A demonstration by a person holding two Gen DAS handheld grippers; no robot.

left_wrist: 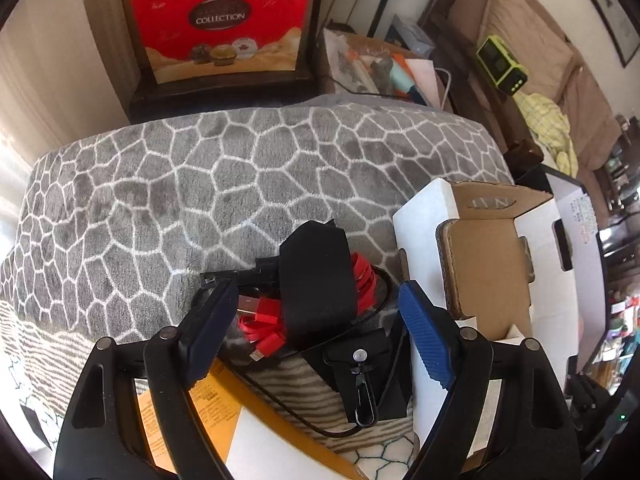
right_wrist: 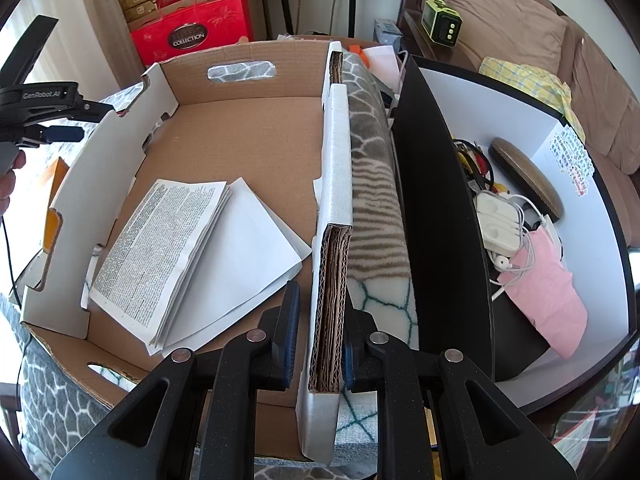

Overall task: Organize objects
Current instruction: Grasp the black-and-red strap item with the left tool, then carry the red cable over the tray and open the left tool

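My left wrist camera looked steeply down, close over the grey blanket [left_wrist: 200,184]; my right sat closer above the cardboard box [right_wrist: 248,128]. Both views shared box and blanket.

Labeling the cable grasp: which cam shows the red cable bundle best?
Left wrist view: the red cable bundle, wrapped in a black strap, lies on the grey blanket between the open left claw. Right wrist view doesn't show it.

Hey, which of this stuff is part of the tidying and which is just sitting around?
Job:
- cable bundle, between the open left hand-held gripper
- cardboard box, wall clamped by the right hand-held gripper
- papers in the box

Lying about:
- red gift bag
- green device
- sofa
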